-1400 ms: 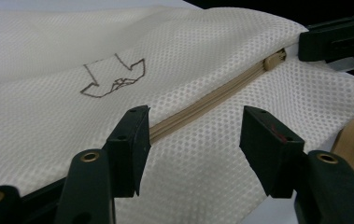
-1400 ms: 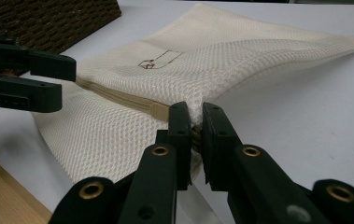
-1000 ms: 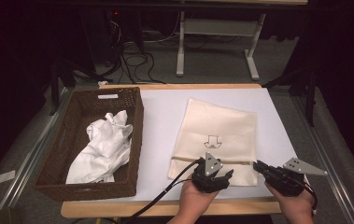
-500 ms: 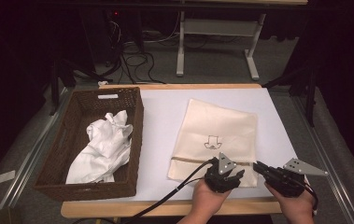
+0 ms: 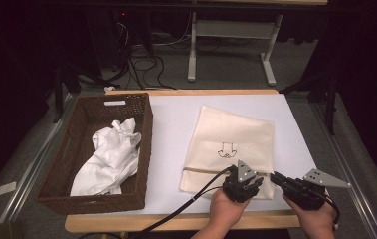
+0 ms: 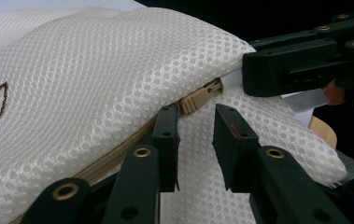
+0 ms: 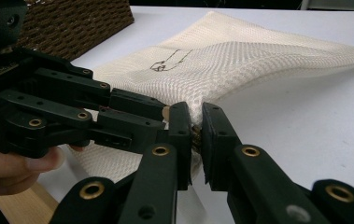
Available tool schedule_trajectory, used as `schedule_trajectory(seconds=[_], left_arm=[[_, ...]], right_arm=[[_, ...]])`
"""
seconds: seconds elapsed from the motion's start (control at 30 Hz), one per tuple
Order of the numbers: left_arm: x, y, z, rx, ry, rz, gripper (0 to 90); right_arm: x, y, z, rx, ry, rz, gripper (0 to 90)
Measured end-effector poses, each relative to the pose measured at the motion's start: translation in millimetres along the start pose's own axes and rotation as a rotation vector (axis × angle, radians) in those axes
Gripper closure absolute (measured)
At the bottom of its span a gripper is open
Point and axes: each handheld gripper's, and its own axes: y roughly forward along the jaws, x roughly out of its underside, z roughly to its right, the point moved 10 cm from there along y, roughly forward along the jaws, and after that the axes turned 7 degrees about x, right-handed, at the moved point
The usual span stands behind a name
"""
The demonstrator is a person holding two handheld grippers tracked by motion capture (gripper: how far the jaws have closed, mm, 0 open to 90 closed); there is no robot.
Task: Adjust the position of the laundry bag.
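Observation:
A cream mesh bag with a small drawn mark lies flat on the white table. Its tan zipper runs along the near edge and ends in a pull tab. My left gripper sits at the bag's near right corner. In the left gripper view its jaws have just been closing. A gap remains between them, and the pull tab lies just beyond the tips, untouched. My right gripper comes in from the right and is shut on the bag's corner fabric, which it lifts slightly.
A dark wicker basket stands at the table's left with a crumpled white cloth inside. The wooden front edge runs just below both hands. A black cable trails from the left gripper. Desk legs and wires stand beyond the table.
My left hand has slid to the right along the bag's near edge and now sits close to the right gripper. The right hand and the bag have stayed put.

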Motion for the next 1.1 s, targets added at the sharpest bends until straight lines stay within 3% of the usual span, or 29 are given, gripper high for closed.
schedule_trajectory(seconds=[0.17,0.37,0.8,1.1], left_arm=[[-2.3,0.0,2.2,0.005,0.007,0.007,80.3],[-3.8,-3.0,8.9,0.013,0.043,0.022,86.1],[-5.6,5.0,9.2,0.011,0.031,0.037,85.2],[-5.6,2.9,10.0,-0.016,0.050,0.032,86.9]], right_arm=[[-0.4,-0.1,0.2,0.000,-0.001,0.003,84.5],[-0.7,0.2,1.9,0.005,0.005,0.005,84.5],[-0.8,0.0,1.1,-0.001,0.009,0.006,84.5],[-0.7,0.3,0.3,-0.001,-0.004,0.006,84.5]])
